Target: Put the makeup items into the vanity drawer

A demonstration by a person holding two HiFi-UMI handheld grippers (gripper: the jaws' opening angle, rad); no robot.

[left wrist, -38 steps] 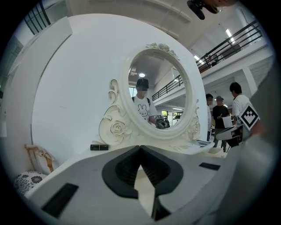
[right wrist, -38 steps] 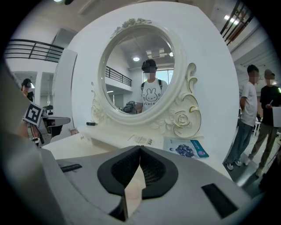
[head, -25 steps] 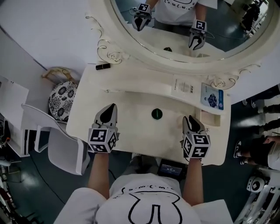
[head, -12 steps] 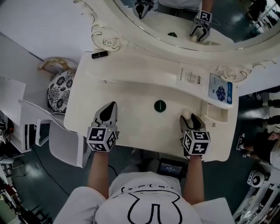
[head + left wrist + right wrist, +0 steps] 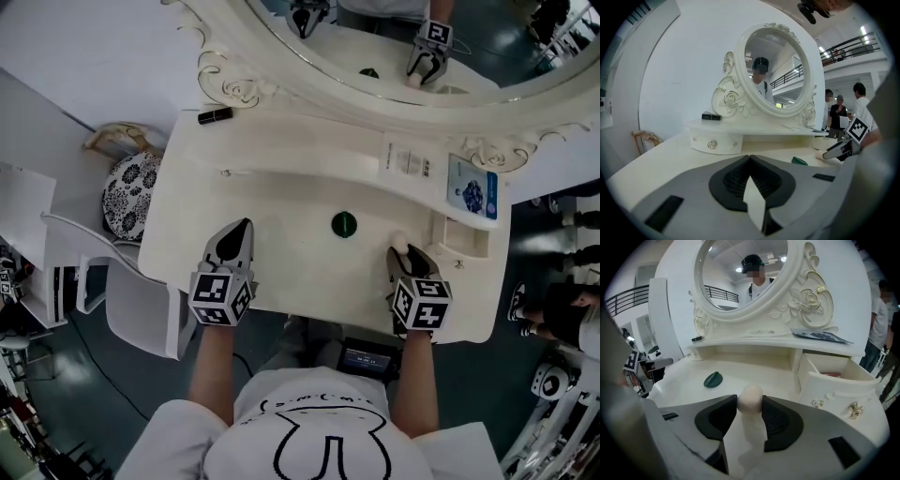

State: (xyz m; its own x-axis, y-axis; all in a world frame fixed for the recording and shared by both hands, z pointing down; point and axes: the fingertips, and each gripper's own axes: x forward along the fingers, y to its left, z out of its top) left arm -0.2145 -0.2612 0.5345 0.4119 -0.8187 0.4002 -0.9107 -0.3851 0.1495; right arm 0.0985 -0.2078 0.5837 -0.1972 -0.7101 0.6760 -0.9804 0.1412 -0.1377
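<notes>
right gripper [image 5: 749,401]: fingers have just been closing on the pale makeup sponge [image 5: 399,242], pads at both its sides (soft, round) | left gripper [image 5: 750,159]: fingers together, empty | sponge low on desk [image 5: 291,244], centre right; open drawer [image 5: 457,251] just right of it | risk: a light pinch lets the sponge squirt out, or the drawer front knocks it loose

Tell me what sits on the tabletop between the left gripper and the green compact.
Nothing: the head view shows only bare tabletop between the left gripper and the green compact.
</notes>
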